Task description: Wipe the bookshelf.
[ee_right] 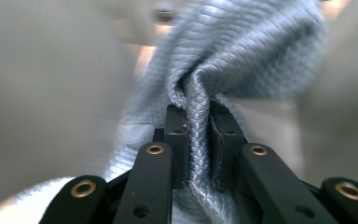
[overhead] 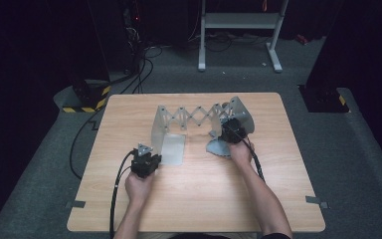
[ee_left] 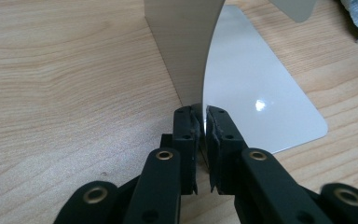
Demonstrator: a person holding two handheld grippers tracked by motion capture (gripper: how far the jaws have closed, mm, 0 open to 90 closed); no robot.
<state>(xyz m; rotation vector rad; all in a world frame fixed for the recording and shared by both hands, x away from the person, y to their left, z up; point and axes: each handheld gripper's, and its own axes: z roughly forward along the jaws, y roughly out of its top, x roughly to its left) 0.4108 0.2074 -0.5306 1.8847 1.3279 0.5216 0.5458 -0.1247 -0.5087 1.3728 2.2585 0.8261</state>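
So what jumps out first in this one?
The grey metal expanding rack stretched across the middle of the table. The left gripper is clamped on the edge of its left upright plate, while the right gripper pinches a bunched grey cloth against the right end plate.

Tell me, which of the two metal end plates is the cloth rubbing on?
The right end plate, the rounded one farther back. The right gripper presses a grey cloth against it. The left end plate has no cloth; the left gripper pinches its edge.
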